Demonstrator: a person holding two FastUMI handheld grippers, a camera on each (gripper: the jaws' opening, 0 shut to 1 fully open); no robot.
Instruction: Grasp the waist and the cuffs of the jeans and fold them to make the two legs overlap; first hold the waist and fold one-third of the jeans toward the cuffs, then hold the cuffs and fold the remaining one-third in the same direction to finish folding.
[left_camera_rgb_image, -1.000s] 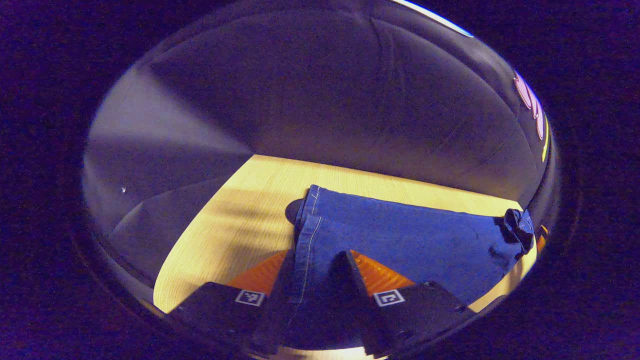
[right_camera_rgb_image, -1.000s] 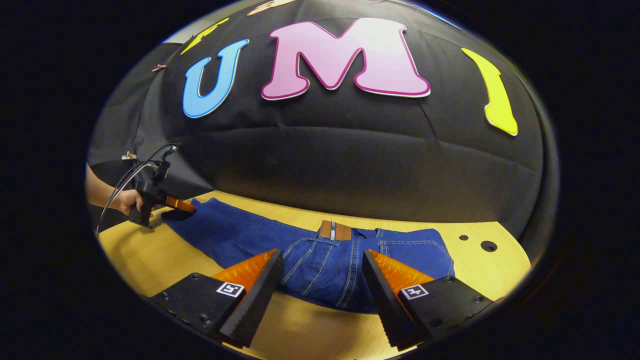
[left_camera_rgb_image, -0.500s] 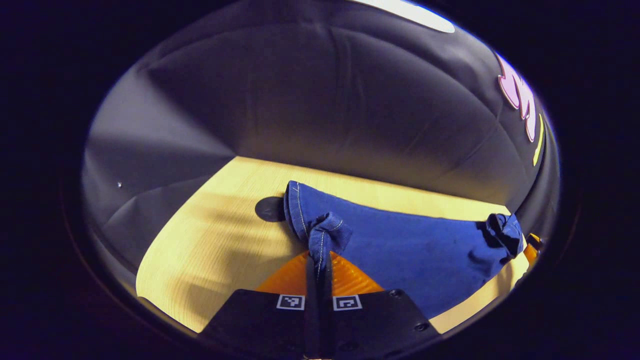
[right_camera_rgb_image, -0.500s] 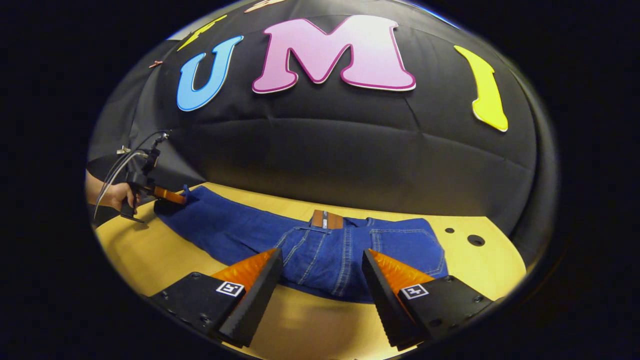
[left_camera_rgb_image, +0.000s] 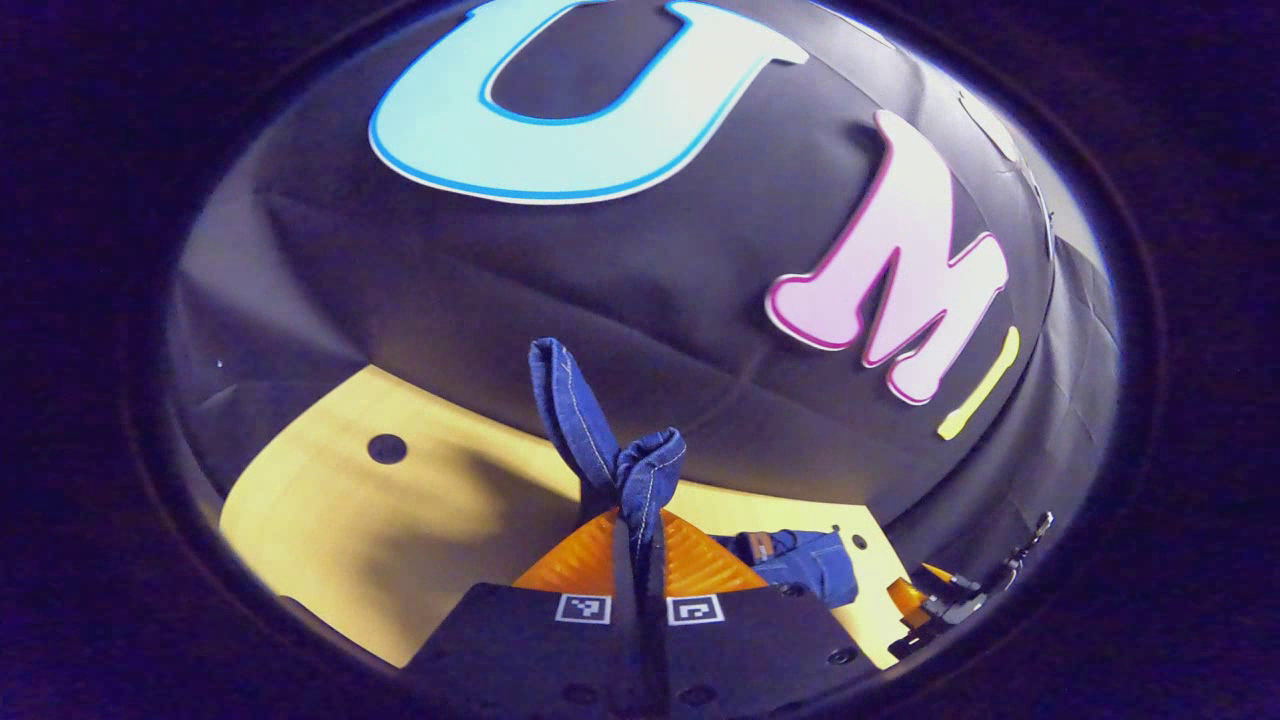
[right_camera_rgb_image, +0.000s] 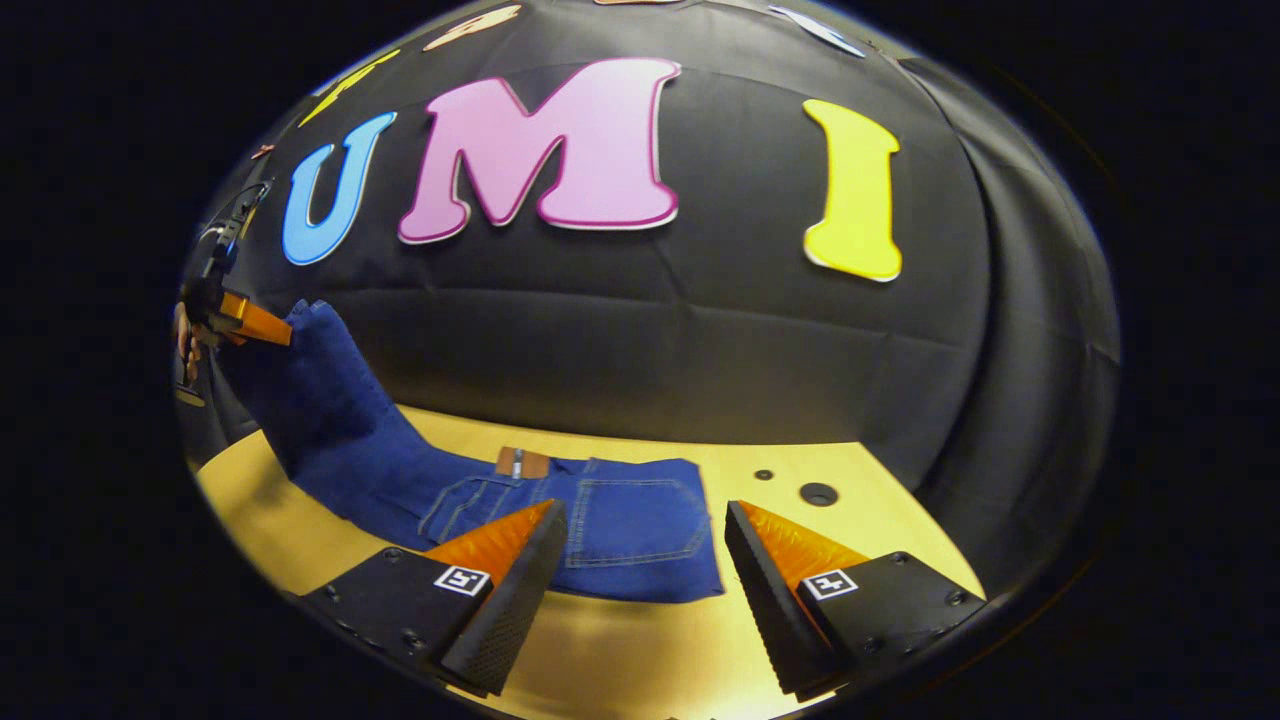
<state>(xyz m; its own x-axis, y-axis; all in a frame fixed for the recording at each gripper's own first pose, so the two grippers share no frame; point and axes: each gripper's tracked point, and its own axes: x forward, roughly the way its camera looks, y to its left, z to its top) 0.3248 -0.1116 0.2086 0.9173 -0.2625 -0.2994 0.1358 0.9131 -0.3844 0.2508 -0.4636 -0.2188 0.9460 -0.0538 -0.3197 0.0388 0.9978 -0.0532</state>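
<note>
1. The left gripper (left_camera_rgb_image: 640, 540) has its fingers pressed together on the cuffs (left_camera_rgb_image: 610, 440) of the jeans (right_camera_rgb_image: 520, 500). The pinched denim stands up above the fingertips.
2. In the right gripper view, the left gripper (right_camera_rgb_image: 255, 325) is at the far left, raised above the table (right_camera_rgb_image: 640, 640). The leg cloth hangs from it down to the tabletop.
3. The right gripper (right_camera_rgb_image: 640, 560) has its fingers spread wide, with nothing between them.
4. The waist (right_camera_rgb_image: 600, 480) of the jeans lies flat on the table just beyond the right gripper's fingertips. A brown patch (right_camera_rgb_image: 522, 463) shows at the waistband.
5. In the left gripper view, the waist (left_camera_rgb_image: 800, 560) lies far off on the table.
</note>
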